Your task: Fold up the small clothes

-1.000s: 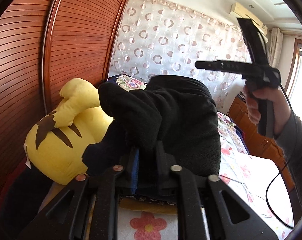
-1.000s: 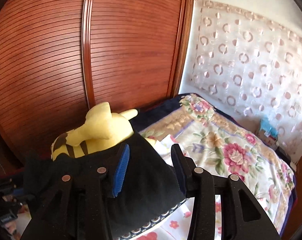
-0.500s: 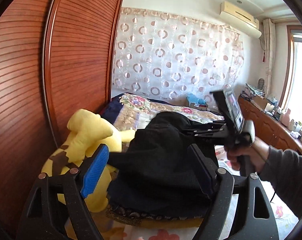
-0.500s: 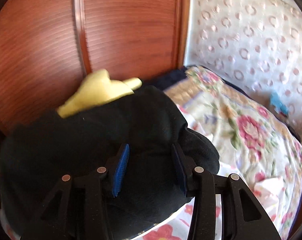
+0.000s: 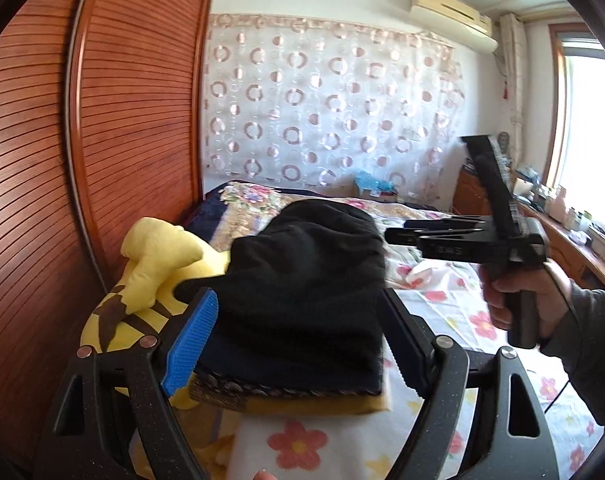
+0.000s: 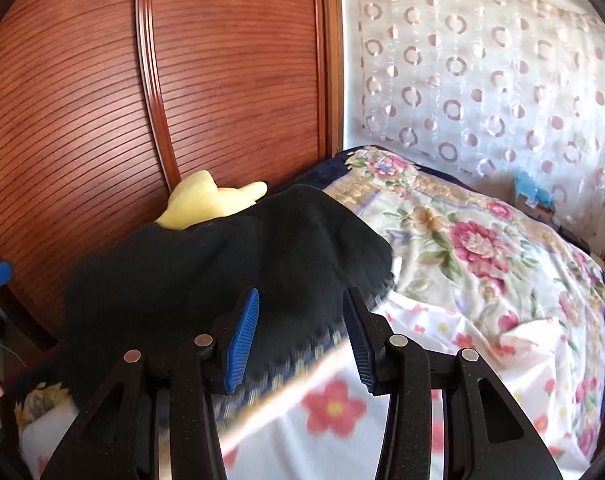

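A black fleece garment (image 5: 302, 280) lies folded on top of a stack of folded cloth on the bed, beside a yellow plush toy (image 5: 150, 272). It also shows in the right wrist view (image 6: 206, 272). My left gripper (image 5: 298, 340) is open, its fingers either side of the garment's near end, holding nothing. My right gripper (image 6: 298, 336) is open just in front of the garment's edge, empty. In the left wrist view the right gripper (image 5: 402, 232) is held level to the right of the garment.
A ribbed wooden wardrobe door (image 5: 82, 140) stands close on the left. The bed carries a floral quilt (image 6: 482, 248) and a flower-print sheet (image 6: 442, 360). A patterned curtain (image 5: 322, 108) hangs behind. A wooden dresser (image 5: 574, 248) runs along the right.
My left gripper opened and let go of the black garment, which now rests on the stack. The right gripper came down beside it, then drew back a little.
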{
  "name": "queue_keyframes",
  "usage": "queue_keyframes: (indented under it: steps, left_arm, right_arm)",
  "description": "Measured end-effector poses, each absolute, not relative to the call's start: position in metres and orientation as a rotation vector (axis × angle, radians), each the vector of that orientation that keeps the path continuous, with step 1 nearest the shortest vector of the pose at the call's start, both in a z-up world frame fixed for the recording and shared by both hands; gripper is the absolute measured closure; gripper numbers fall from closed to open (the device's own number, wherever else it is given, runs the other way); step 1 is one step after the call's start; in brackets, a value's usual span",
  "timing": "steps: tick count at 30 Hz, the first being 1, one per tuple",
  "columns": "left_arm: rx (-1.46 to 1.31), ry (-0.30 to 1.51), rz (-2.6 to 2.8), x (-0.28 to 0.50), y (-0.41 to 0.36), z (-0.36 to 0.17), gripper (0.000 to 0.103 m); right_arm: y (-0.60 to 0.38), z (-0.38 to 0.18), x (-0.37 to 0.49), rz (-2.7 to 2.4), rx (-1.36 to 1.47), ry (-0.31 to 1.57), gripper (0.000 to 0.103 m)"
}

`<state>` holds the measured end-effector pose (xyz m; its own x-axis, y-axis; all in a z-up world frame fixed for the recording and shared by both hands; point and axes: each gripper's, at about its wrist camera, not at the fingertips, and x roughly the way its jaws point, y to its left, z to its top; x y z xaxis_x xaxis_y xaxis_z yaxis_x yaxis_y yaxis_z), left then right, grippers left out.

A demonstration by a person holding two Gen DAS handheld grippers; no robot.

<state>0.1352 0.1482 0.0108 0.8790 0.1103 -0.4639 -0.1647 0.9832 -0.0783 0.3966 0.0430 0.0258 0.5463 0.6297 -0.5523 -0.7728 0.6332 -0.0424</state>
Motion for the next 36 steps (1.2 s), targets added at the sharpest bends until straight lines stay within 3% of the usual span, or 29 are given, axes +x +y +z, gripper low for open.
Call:
queue_keyframes:
  steps: [7, 17, 29, 36]
  left_arm:
    - [-0.091, 0.489, 0.080, 0.124, 0.107, 0.012, 0.021]
    - [-0.062, 0.486, -0.007, 0.103, 0.048, 0.016, 0.021]
    - [-0.017, 0.450, -0.020, 0.073, 0.001, 0.036, 0.021]
    - [-0.027, 0.433, -0.012, 0.061, -0.008, 0.042, 0.021]
  right_arm:
    - [-0.032, 0.032, 0.315, 0.768, -0.238, 0.490, 0.053]
    - [-0.125, 0.036, 0.191, 0.595, -0.154, 0.435, 0.030]
    - [-0.189, 0.051, 0.044, 0.390, -0.021, 0.309, 0.029]
    - [-0.192, 0.050, 0.001, 0.326, -0.015, 0.268, 0.029]
